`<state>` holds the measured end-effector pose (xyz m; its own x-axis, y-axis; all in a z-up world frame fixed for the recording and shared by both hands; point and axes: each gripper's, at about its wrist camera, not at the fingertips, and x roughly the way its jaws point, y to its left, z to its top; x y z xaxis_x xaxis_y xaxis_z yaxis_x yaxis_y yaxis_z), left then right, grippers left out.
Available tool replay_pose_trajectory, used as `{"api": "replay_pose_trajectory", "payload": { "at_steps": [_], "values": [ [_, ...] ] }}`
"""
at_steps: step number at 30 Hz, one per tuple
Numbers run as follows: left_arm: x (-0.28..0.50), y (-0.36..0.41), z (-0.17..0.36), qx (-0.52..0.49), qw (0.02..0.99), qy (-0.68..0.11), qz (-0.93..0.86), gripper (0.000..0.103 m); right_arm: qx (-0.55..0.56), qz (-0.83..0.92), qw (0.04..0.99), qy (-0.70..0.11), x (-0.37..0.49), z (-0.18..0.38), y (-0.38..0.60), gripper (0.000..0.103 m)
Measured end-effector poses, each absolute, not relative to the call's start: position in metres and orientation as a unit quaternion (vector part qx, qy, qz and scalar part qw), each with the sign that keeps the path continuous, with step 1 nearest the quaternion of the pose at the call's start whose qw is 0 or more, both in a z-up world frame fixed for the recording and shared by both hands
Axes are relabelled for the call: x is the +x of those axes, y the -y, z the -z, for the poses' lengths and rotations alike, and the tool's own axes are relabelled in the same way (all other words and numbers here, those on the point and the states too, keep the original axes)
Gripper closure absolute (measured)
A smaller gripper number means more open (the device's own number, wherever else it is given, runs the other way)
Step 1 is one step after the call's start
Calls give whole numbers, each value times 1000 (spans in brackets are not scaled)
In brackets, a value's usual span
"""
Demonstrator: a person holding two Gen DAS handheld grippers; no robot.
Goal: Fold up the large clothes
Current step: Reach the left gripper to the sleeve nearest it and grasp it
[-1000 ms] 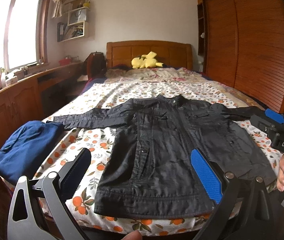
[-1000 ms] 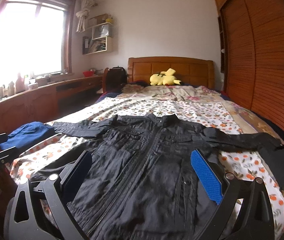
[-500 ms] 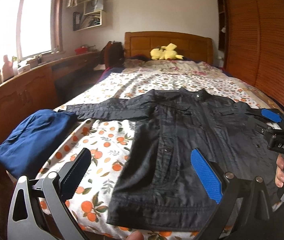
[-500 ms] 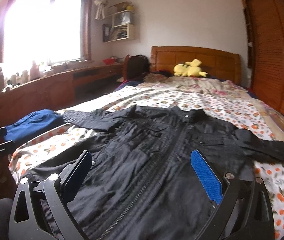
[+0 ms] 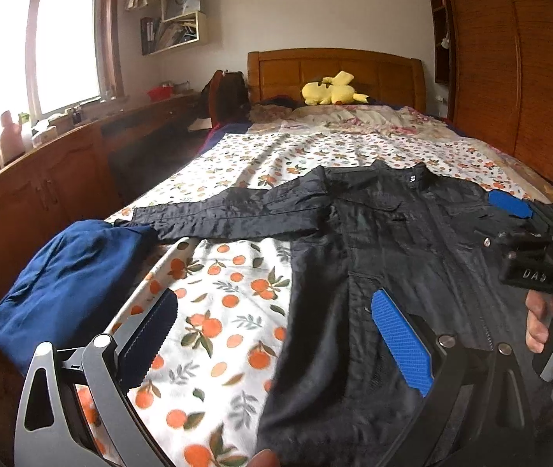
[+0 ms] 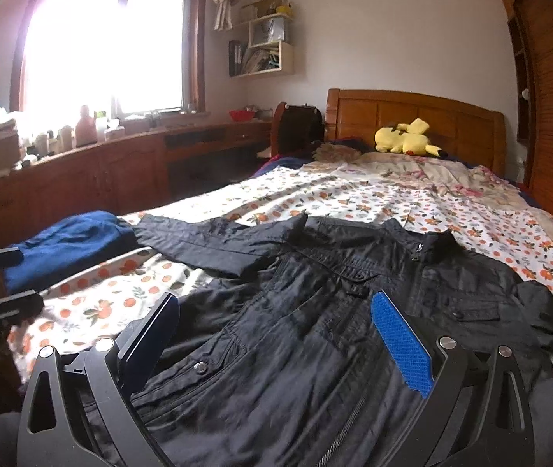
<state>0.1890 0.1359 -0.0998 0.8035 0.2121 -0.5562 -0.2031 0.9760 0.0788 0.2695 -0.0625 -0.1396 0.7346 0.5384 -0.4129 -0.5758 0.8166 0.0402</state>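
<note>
Both grippers, left (image 5: 272, 334) and right (image 6: 274, 336), are hanging released, having dropped closer over the bed's (image 5: 237, 272) near edge; jacket (image 6: 315, 330) is lying spread flat there, unfolded, so grasping seems imminent. Blue garment (image 5: 66, 284) is sitting at the left edge.

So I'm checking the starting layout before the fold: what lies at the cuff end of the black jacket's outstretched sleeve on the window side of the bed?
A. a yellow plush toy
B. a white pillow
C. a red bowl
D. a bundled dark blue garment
D: the black jacket's outstretched sleeve ends beside the bundled dark blue garment at the bed's edge.
</note>
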Motion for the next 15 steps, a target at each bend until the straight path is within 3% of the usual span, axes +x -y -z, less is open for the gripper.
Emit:
{"api": "replay_pose_trajectory", "payload": {
  "at_steps": [15],
  "values": [
    [291, -180, 134, -23, 937, -331, -108, 3, -47, -310, 908, -279, 304, 195, 57, 7]
  ]
}}
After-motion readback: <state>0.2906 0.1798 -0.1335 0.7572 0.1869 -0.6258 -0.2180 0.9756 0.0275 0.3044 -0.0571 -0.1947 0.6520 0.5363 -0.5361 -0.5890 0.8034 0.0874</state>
